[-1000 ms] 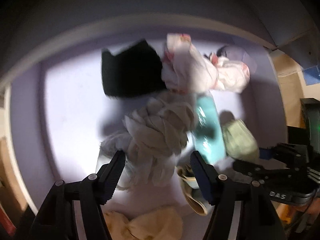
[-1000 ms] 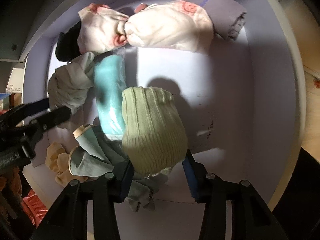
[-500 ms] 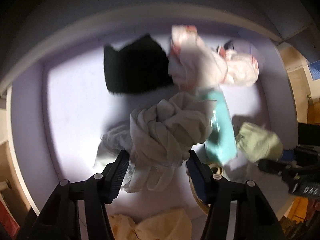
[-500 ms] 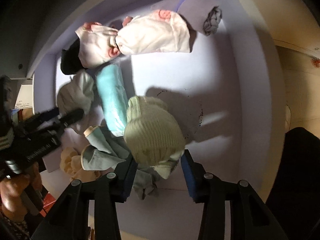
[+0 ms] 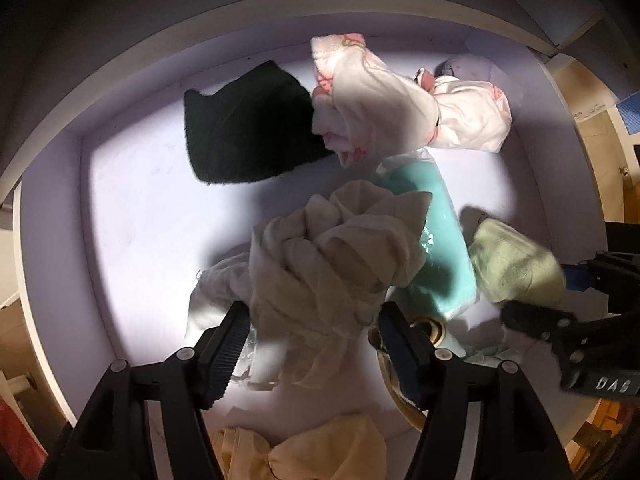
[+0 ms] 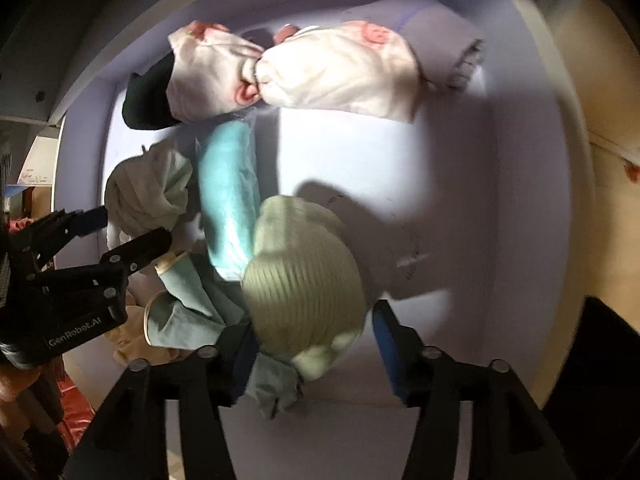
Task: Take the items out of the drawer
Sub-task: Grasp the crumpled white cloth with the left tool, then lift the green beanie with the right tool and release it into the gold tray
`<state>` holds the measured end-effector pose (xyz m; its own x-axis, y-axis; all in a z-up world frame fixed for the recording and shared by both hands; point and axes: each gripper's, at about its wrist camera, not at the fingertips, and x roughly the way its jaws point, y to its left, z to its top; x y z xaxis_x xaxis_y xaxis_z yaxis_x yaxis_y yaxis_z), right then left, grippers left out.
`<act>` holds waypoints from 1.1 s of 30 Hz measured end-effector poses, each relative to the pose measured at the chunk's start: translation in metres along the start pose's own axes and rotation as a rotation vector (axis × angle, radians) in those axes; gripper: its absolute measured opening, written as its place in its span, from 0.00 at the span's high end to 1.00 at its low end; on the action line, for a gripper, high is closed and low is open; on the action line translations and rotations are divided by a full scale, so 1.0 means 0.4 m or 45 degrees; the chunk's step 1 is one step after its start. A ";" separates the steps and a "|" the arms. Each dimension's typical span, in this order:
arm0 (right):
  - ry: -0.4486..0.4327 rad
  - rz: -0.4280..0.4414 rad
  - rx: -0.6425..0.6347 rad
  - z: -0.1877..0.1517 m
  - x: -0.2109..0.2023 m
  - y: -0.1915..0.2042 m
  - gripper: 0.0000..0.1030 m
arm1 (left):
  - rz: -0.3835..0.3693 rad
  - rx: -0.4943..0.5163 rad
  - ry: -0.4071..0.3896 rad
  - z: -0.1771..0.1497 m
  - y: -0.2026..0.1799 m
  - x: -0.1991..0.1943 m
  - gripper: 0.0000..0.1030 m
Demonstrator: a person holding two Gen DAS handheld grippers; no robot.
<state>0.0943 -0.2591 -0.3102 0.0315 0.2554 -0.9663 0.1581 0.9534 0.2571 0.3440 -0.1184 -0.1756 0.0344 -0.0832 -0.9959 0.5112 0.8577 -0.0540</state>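
My left gripper (image 5: 316, 336) is shut on a crumpled cream cloth bundle (image 5: 336, 252), which hangs above its own shadow on the floor of the lilac drawer (image 5: 52, 216). My right gripper (image 6: 314, 332) is shut on a pale green ribbed knit hat (image 6: 304, 280), also lifted off the drawer floor. In the left wrist view the right gripper (image 5: 536, 294) and the hat (image 5: 516, 264) show at the right edge. The right wrist view has the left gripper (image 6: 136, 226) and its bundle (image 6: 148, 196) at the left.
Still lying in the drawer are a black cloth (image 5: 248, 132), a white garment with pink print (image 5: 372, 104), a turquoise packet (image 5: 436, 240), a grey-green garment with beige trim (image 6: 188, 304), a yellow cloth (image 5: 320, 452) and a lilac folded cloth (image 6: 448, 40).
Both grippers have closed a little on their cloths and pulled back and up. The cream bundle and the green hat now hang above the drawer floor.
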 end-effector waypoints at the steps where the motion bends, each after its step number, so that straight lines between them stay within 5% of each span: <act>1: 0.001 -0.006 -0.015 0.004 0.006 0.006 0.44 | 0.004 0.009 0.001 -0.006 -0.004 0.001 0.35; 5: 0.015 -0.041 -0.085 0.012 0.017 0.031 0.53 | -0.007 0.001 0.013 -0.014 -0.004 0.008 0.40; 13: -0.035 0.047 0.019 -0.001 -0.053 0.004 0.54 | -0.115 -0.194 0.000 -0.049 0.060 0.006 0.52; 23: -0.216 0.291 0.048 -0.054 -0.290 -0.008 0.54 | -0.162 -0.396 0.010 -0.131 0.128 0.001 0.53; 33: -0.421 0.424 -0.066 -0.113 -0.598 0.059 0.54 | -0.147 -0.418 0.017 -0.140 0.135 0.053 0.53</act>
<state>0.0458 -0.2906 -0.0725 0.3858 0.4919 -0.7805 0.0368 0.8371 0.5458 0.3243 -0.0454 -0.2035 -0.0202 -0.1842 -0.9827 0.2076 0.9607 -0.1844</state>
